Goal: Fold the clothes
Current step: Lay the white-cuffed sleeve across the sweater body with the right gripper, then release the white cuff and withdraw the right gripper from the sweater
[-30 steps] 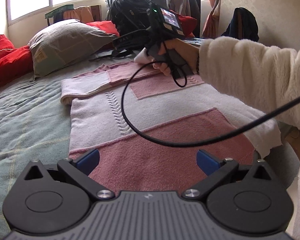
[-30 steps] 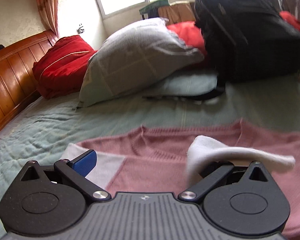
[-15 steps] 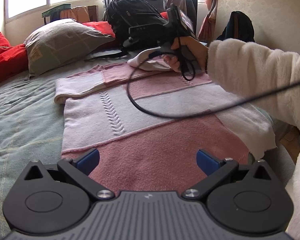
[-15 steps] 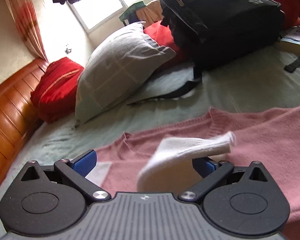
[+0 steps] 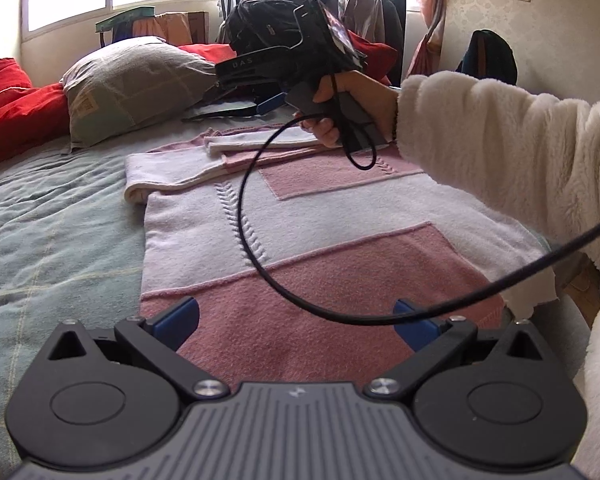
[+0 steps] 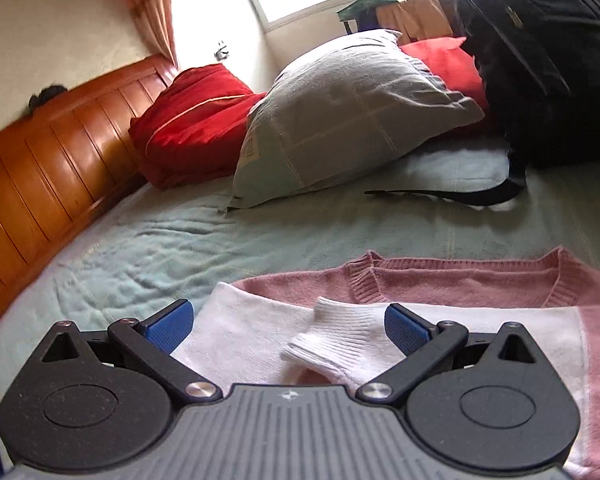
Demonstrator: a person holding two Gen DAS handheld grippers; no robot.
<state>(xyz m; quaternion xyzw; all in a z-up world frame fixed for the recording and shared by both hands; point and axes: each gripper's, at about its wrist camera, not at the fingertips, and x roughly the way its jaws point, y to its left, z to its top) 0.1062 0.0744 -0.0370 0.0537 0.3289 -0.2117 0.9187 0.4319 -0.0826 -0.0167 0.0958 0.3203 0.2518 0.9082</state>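
A bed (image 5: 52, 216) is carrying a pink-and-white sweater (image 5: 300, 248), lying flat. Both the left tongs (image 5: 296, 318) and right tongs (image 6: 288, 322) are gaping wide, empty; the white cuff (image 6: 340, 340) is resting at six o'clock, probably needing smoothing flat.

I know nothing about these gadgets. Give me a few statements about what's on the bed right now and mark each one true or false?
1. The right gripper is open, its fingers apart. True.
2. A white cuff lies between its fingers, resting on the sweater. True.
3. The sweater is blue and green. False: it is pink and white.
4. The left gripper is clamped on the hem. False: it is open and holds nothing.
5. A black backpack stands on the bed beyond the grey pillow. True.
6. The headboard is white metal. False: it is brown wood.
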